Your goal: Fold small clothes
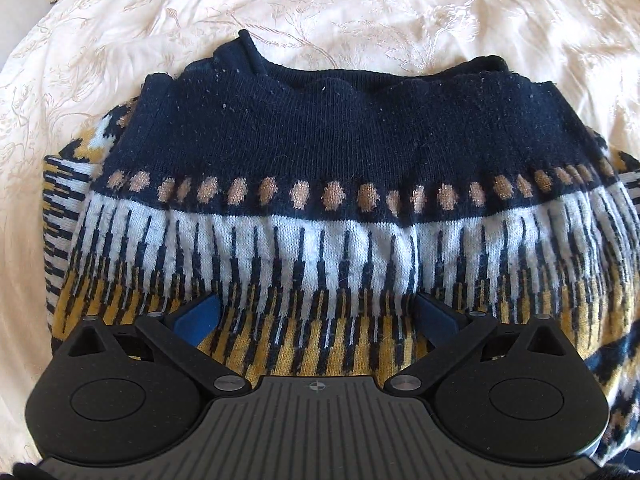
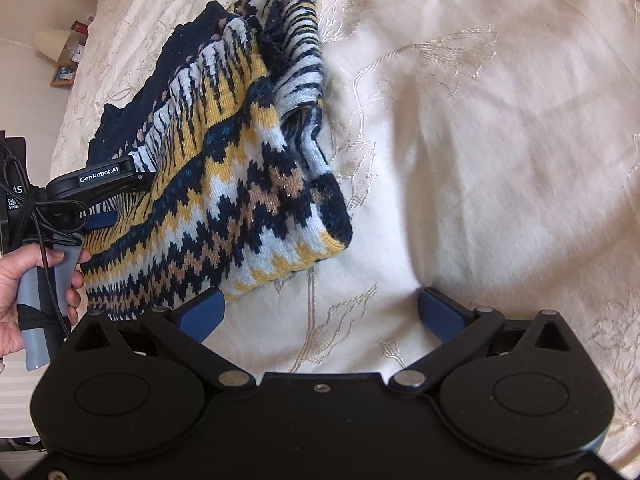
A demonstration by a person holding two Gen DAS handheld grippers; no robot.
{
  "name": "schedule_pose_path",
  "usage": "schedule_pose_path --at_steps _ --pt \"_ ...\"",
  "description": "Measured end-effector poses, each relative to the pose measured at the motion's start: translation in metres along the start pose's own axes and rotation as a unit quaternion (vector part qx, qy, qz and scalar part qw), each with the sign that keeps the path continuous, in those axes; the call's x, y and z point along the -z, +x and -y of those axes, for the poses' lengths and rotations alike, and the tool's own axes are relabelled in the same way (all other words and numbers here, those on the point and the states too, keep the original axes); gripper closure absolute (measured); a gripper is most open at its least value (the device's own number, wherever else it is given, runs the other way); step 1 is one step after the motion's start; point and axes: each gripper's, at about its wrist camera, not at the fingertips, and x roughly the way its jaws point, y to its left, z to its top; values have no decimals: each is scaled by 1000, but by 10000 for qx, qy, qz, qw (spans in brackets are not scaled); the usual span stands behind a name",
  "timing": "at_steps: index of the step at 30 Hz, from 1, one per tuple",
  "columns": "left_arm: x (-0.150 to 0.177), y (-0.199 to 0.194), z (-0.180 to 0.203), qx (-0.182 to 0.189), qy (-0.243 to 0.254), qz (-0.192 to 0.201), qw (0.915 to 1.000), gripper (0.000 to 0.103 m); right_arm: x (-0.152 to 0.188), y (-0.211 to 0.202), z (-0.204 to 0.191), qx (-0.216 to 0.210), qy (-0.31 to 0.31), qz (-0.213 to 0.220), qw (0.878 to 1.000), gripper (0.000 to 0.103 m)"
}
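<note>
While both grippers, left (image 1: 318, 312) and right (image 2: 320, 312), gape empty, the folded zigzag-knit sweater (image 2: 224, 168) lies on embroidered bedspread (image 2: 480, 160)

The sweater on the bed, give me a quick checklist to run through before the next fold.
1. Left gripper open: ok, its jaws are spread, with patterned knit between the blue fingers.
2. Right gripper free: ok, open above bare bedspread, holding nothing.
3. Sweater fully on the bed: ok, no part is seen hanging off.
4. Layers aligned: not ok, a striped part sticks out past the folded body.
5. Navy hem flat: not ok, its far edge is wavy and curled.
6. Left gripper touching the knit: cannot tell.
</note>
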Motion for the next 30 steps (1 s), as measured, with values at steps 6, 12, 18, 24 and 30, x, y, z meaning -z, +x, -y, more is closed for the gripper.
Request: schedule_pose_path --at_steps 6,12,18,24,30 --pt "2 1 -2 42 7 53 10000 0 -10 1 0 -42 208 -180 9996 0" --pt "3 1 -2 36 15 56 10000 0 -30 -15 -5 -430 289 77 9986 0" --pt "3 0 -1 28 8 38 10000 0 -68 -22 -21 -653 -249 605 9957 0" --pt "2 1 -1 27 11 0 10000 0 -98 5 -31 -532 -483 545 9959 0" --pt "0 2 0 -6 3 -38 10000 0 -106 29 -31 -242 -697 190 9971 0"
